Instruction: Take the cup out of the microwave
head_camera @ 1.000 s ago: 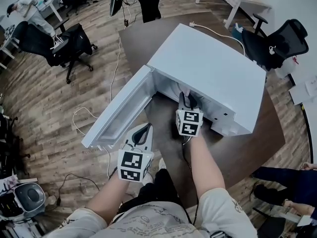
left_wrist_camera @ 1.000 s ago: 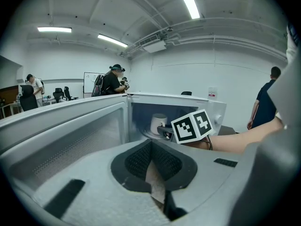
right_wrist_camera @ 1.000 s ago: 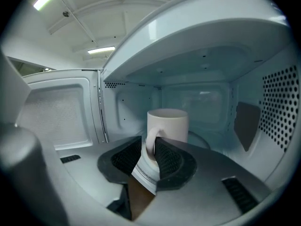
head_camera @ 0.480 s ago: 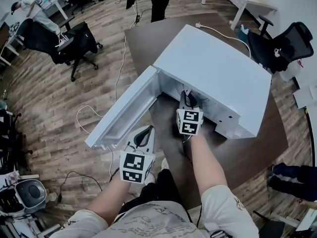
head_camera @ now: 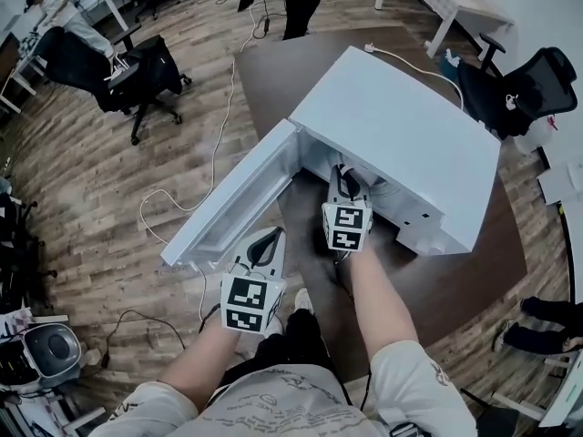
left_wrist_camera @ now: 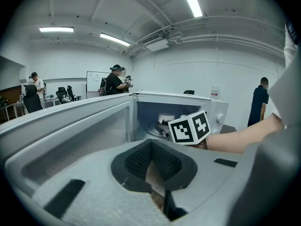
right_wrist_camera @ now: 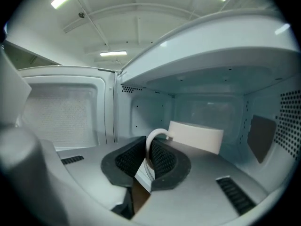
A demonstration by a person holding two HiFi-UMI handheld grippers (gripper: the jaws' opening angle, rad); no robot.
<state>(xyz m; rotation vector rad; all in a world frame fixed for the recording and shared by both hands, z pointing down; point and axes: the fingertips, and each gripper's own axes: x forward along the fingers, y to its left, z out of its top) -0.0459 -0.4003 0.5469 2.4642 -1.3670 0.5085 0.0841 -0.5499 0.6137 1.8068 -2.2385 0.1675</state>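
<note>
The white microwave (head_camera: pixel 392 144) stands on a dark brown table with its door (head_camera: pixel 239 200) swung open to the left. My right gripper (head_camera: pixel 344 180) reaches into the cavity. In the right gripper view it (right_wrist_camera: pixel 146 158) is shut on the thin handle (right_wrist_camera: pixel 154 138) of a white cup (right_wrist_camera: pixel 195 135), which stands inside the oven. The left gripper view shows the cup (left_wrist_camera: pixel 165 118) behind the right gripper's marker cube (left_wrist_camera: pixel 189 127). My left gripper (head_camera: pixel 265 244) hangs below the door's outer edge, shut (left_wrist_camera: pixel 151 160) on nothing.
The table's front edge (head_camera: pixel 428 321) lies right of my right arm. A white cable (head_camera: pixel 215 135) runs over the wood floor left of the door. Office chairs (head_camera: pixel 137 71) stand at the far left and far right (head_camera: pixel 528 85). People stand in the room's background.
The head view has drifted slightly. Both grippers keep about the same places, the right one still at the cup in the microwave's mouth.
</note>
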